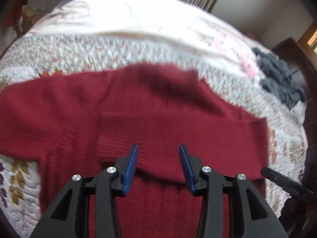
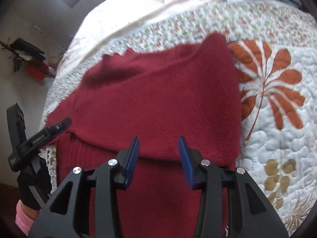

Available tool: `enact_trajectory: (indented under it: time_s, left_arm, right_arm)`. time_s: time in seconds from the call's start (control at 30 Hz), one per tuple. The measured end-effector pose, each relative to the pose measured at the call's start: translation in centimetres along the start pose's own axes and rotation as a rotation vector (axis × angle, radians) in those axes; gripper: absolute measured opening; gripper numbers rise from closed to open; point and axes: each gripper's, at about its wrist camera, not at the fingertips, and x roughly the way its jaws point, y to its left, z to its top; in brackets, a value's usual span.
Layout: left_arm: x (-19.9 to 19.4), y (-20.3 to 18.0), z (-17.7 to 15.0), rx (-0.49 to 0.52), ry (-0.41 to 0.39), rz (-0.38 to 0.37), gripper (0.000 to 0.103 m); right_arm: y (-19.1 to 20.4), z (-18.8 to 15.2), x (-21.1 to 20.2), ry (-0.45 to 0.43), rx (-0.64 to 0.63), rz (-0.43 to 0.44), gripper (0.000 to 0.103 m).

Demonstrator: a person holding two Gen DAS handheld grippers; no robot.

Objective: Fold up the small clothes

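I have a dark red sweater [image 1: 150, 107] spread on the bed, over a quilt [image 2: 277, 142] printed with leaves. It looks partly folded already: in both wrist views a layer of the knit lies doubled over the body, and its folded edge runs crosswise just ahead of each set of jaws.

My left gripper [image 1: 158, 167] hangs right above the sweater with its jaws spread and nothing between them; the ribbed edge of the doubled layer sits directly under and just forward of the blue pads. My right gripper [image 2: 158, 161] is the same: jaws apart, empty, poised over the fold line near the sweater's right border, where the knit ends and the quilt begins.

What matters for my next move is that the sweater's long axis runs away from me, from the hem under the grippers toward the neck [image 2: 126, 53] at the far end. Both grippers sit at the near end, side by side across the width, left toward the left half and right toward the right edge. Neither is clearly nearer, so I judge this a two-handed pinch of the near edge, carried forward along that axis.

A grey garment [image 1: 281, 79] lies well apart, at the far right of the bed.
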Motion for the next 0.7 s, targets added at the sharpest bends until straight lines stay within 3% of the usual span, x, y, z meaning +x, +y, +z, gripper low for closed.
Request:
enact_trajectory:
  time_s: [0.2,0.4,0.47,0.53,0.57,0.6,0.7]
  left_arm:
    - [2.3,0.9,-0.9,-0.004,0.026,0.008,0.043]
    - [2.3,1.5,-0.7,-0.028,0.021,-0.025,0.042]
    - [0.8,1.5,-0.6,-0.036,0.012,-0.035,0.042]
    - [-1.6,2.0,-0.7,-0.039,-0.035,-0.059,0.045]
    - [-2.8,2.6,-0.8,-0.04,-0.06,-0.061,0.052]
    - [-4.2,3.7,-1.1,-0.046,-0.089,-0.047,0.059]
    - [-6.9,7.8,-2.0,-0.096,-0.118,-0.021,0.062]
  right_arm:
    - [-1.4,-0.8,2.9,0.038,0.02,-0.026,0.039]
    - [-1.3,-1.1,2.8,0.03,0.004,-0.042,0.039]
    - [-0.9,-1.1,1.3,0.017,0.009,-0.027,0.04]
    - [-0.1,-1.3,-0.5,-0.017,-0.007,-0.006,0.048]
    - [0.3,-1.6,-1.4,-0.035,-0.021,-0.004,0.05]
    - [0.8,-2.1,-2.4,-0.052,-0.037,-0.002,0.055]
    - [2.2,-3.5,-3.5,-0.051,-0.065,0.009,0.059]
